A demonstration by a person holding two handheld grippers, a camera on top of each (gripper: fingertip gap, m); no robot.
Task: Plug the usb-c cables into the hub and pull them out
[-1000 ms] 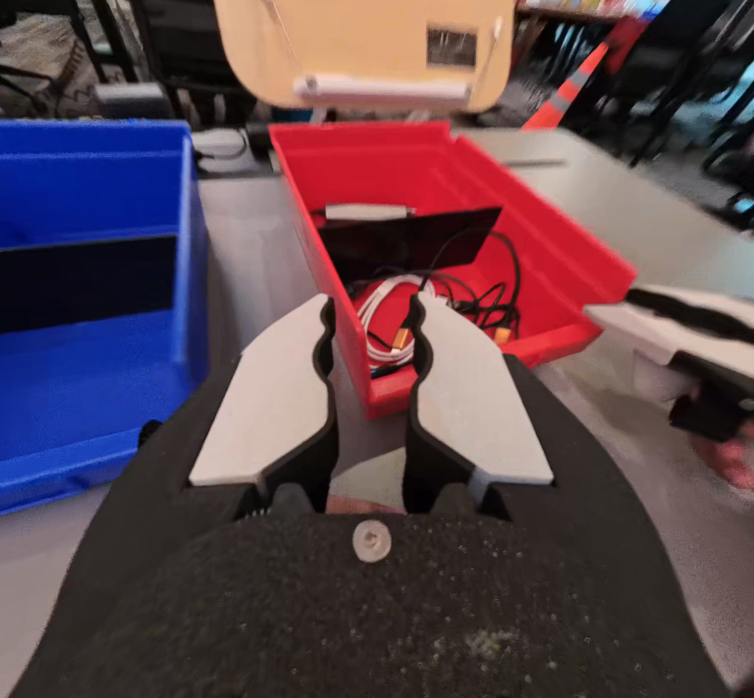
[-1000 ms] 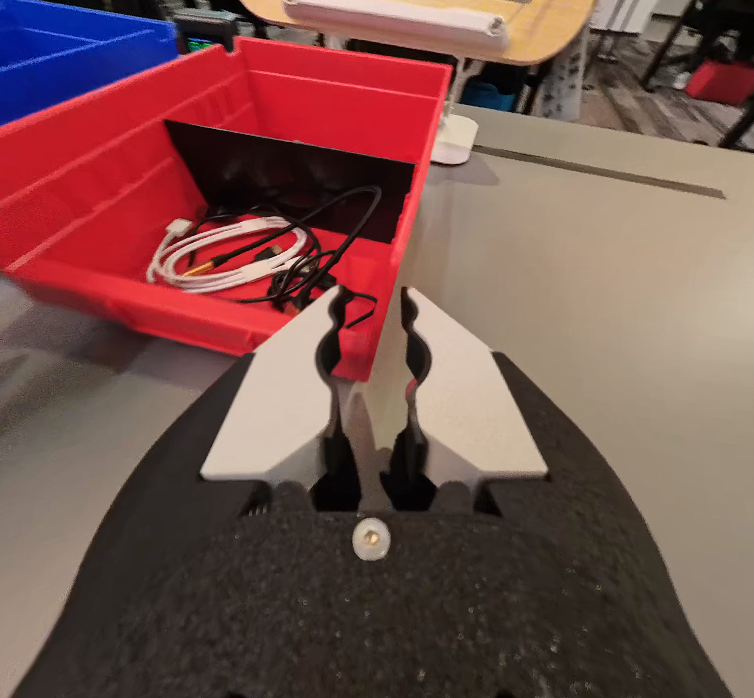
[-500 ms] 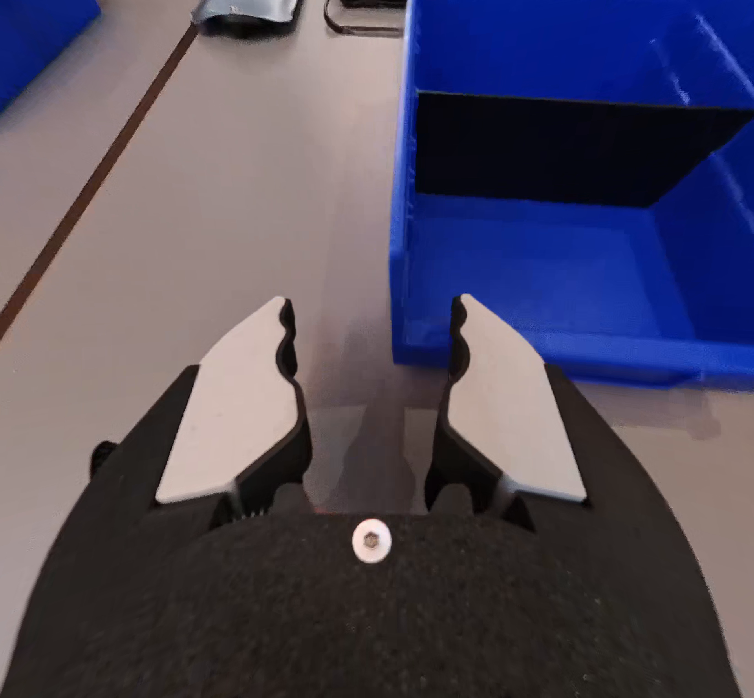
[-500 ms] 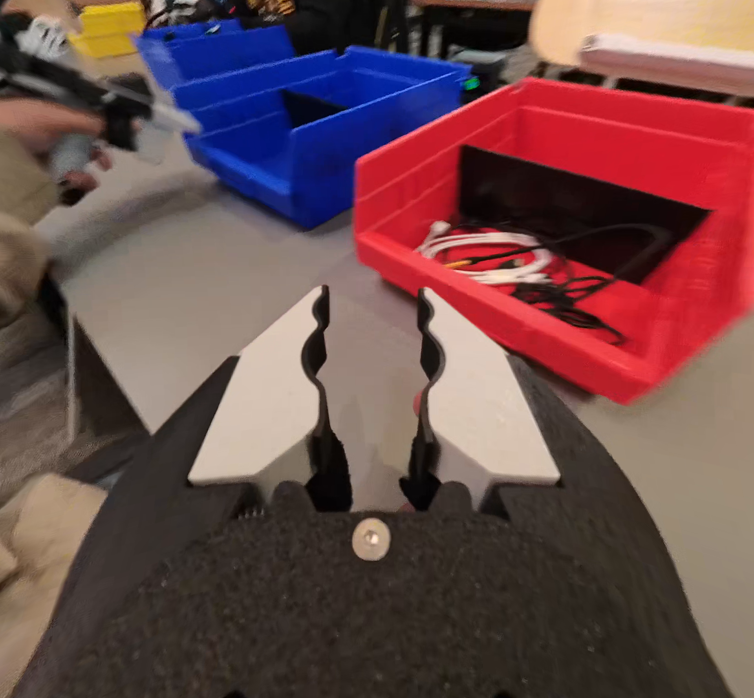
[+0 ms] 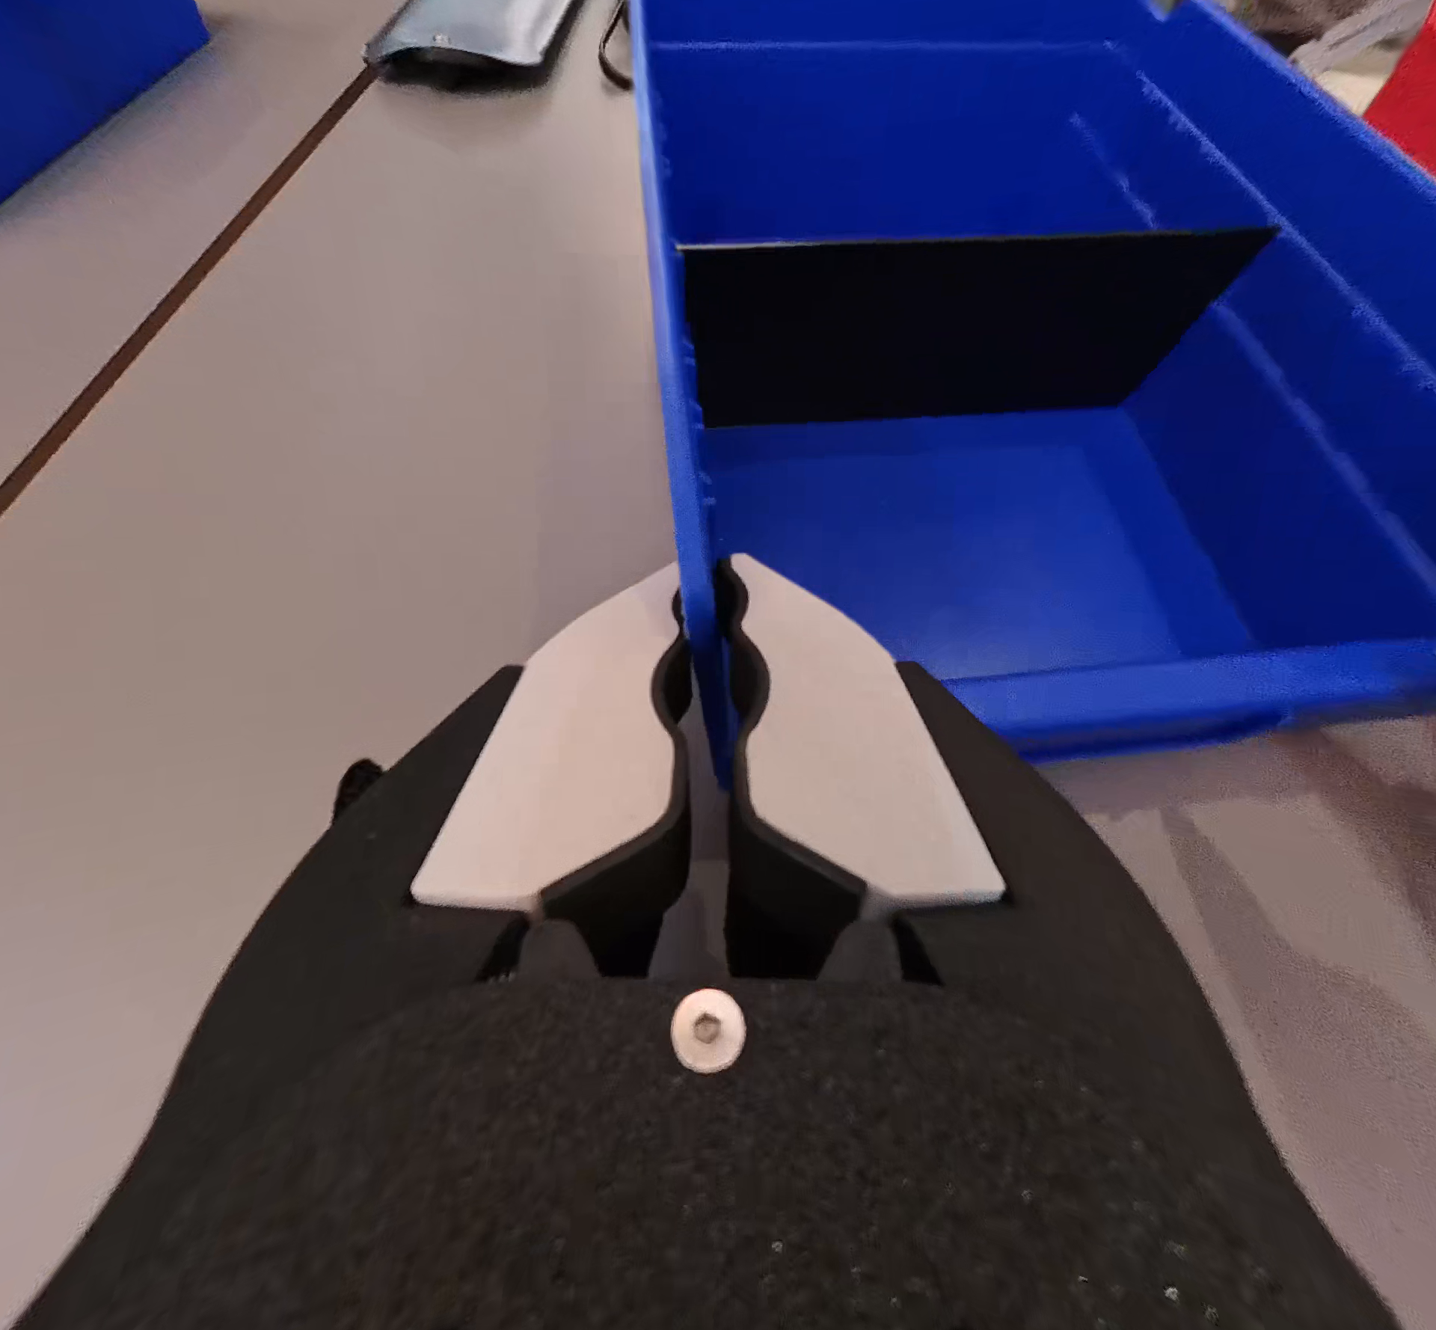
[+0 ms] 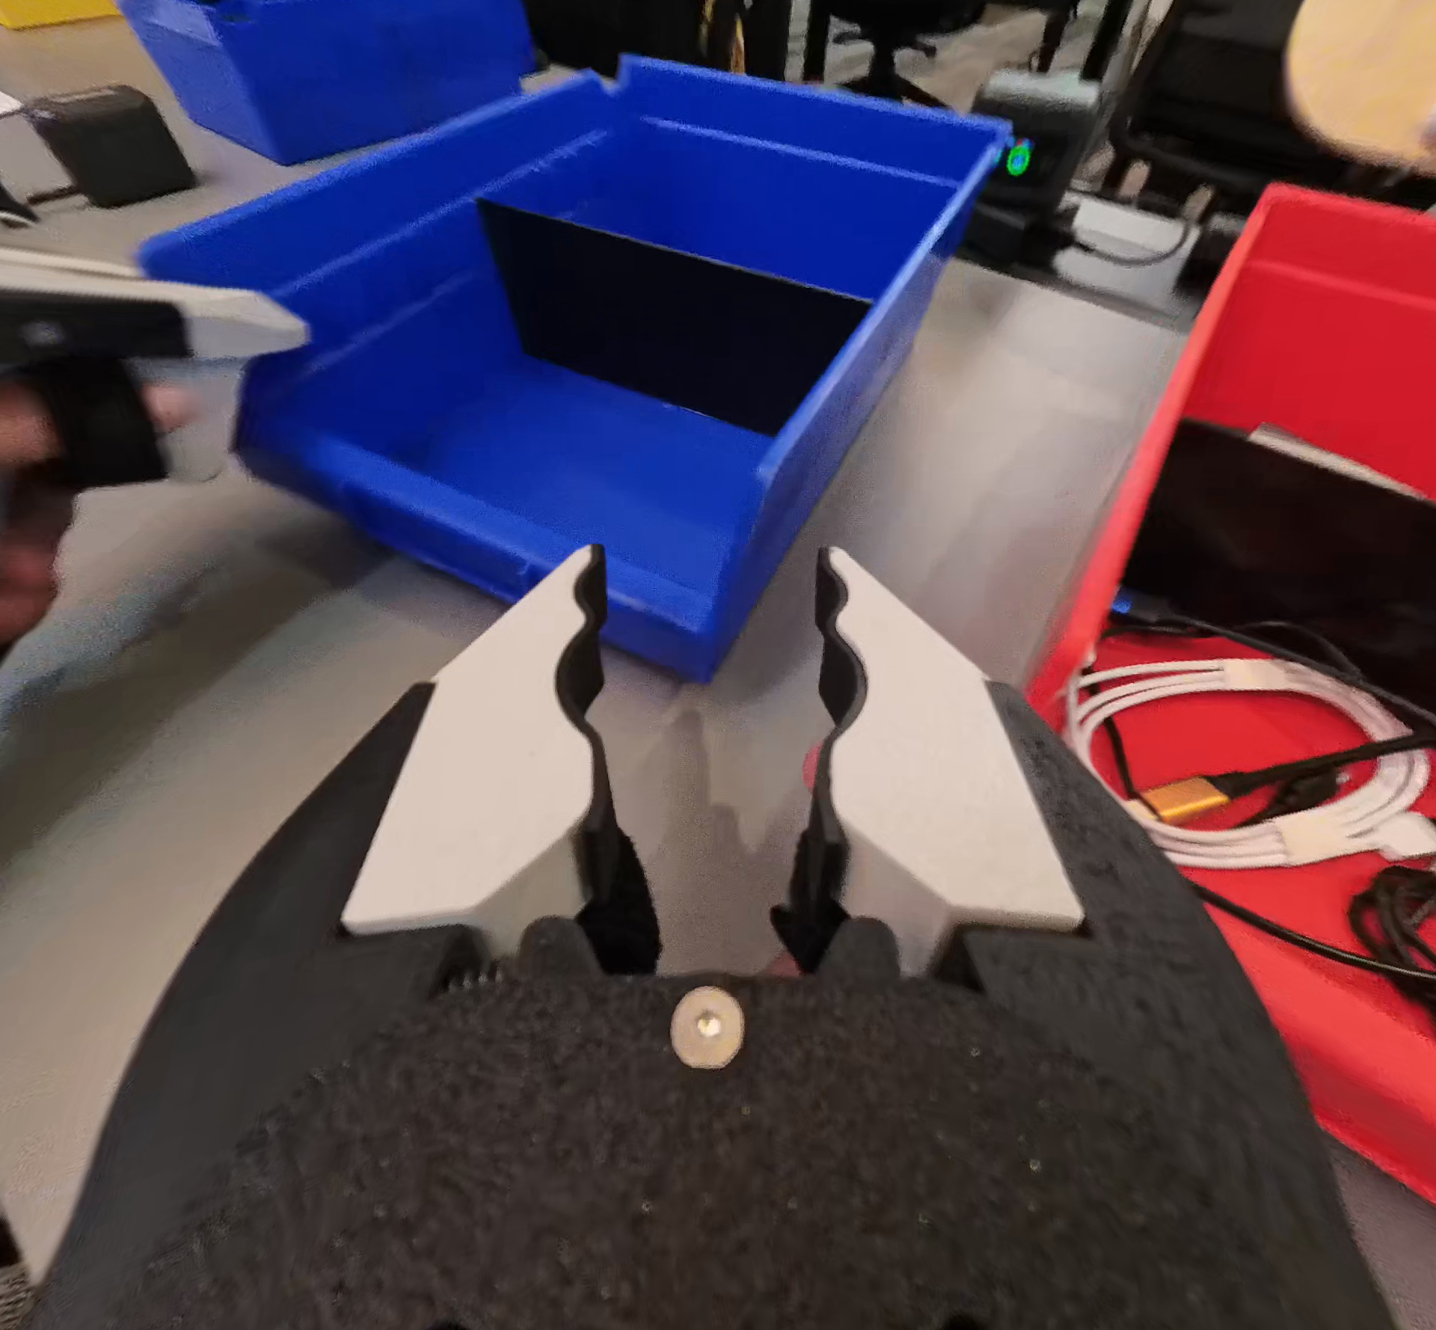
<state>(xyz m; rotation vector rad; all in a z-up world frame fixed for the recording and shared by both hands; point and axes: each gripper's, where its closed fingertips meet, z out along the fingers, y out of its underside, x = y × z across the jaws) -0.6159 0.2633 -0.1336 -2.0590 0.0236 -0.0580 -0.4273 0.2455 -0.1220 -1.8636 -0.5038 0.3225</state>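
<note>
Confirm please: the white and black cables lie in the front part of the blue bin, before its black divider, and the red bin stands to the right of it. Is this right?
Not quite. In the right wrist view the white cable and the black cables lie in the red bin, in front of its black divider. The front part of the blue bin is empty. The red bin does stand to its right.

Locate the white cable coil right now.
In the right wrist view the white cable coil lies at the right edge, inside the red bin, tangled with black cables in front of the bin's black divider.
</note>
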